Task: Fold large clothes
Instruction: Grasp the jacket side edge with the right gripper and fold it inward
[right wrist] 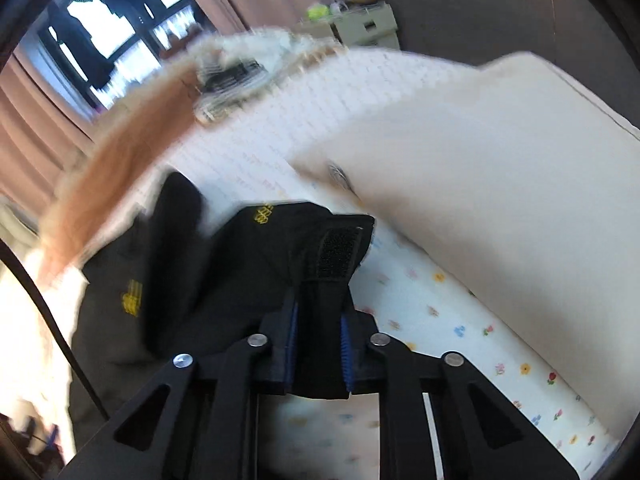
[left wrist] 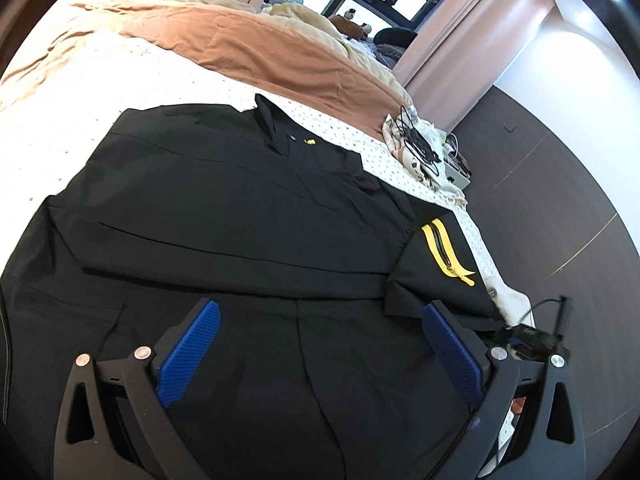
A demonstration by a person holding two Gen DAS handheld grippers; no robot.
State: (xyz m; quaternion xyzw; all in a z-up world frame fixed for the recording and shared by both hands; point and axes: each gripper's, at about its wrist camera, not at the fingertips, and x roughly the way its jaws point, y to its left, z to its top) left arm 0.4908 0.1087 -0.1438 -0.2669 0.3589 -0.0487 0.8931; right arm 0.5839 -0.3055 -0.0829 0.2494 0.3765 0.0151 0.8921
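Black jacket (left wrist: 224, 208) spread flat across the bed (left wrist: 60, 128), covering most of the near part of the floral sheet (right wrist: 460, 320), collar toward the far side where a rust-orange blanket (left wrist: 280, 60) lies bunched. Sleeve with a yellow zipper (left wrist: 448, 252) folded near the bed's right edge, close to the corner. Tangle of dark cables (left wrist: 420, 140) further along that same right edge, just past the jacket. Pink curtains (left wrist: 472, 40) and a bright window beyond the bed's far end.

Left gripper (left wrist: 320, 320) poised over the jacket's near hem, jaws spread wide, blue pads (left wrist: 192, 352) well apart with only flat black cloth showing between them, nothing gripped; touching the fabric or just above it, cannot tell.

Right gripper (right wrist: 318, 320) with jaws drawn nearly together, clamped on a bunched fold of the jacket's black fabric, blue pads pressing it from both sides. Cuff with a dark hook-and-loop strap (right wrist: 336, 252) sticking out just ahead of the fingertips, raised off the sheet. Yellow embroidered marks (right wrist: 264, 214) on the cloth beside the strap, blurred and unreadable. Cream mattress side (right wrist: 500, 180) rising behind the gripped cuff. Right wrist view smeared toward the far end of the bed, so detail there not clear
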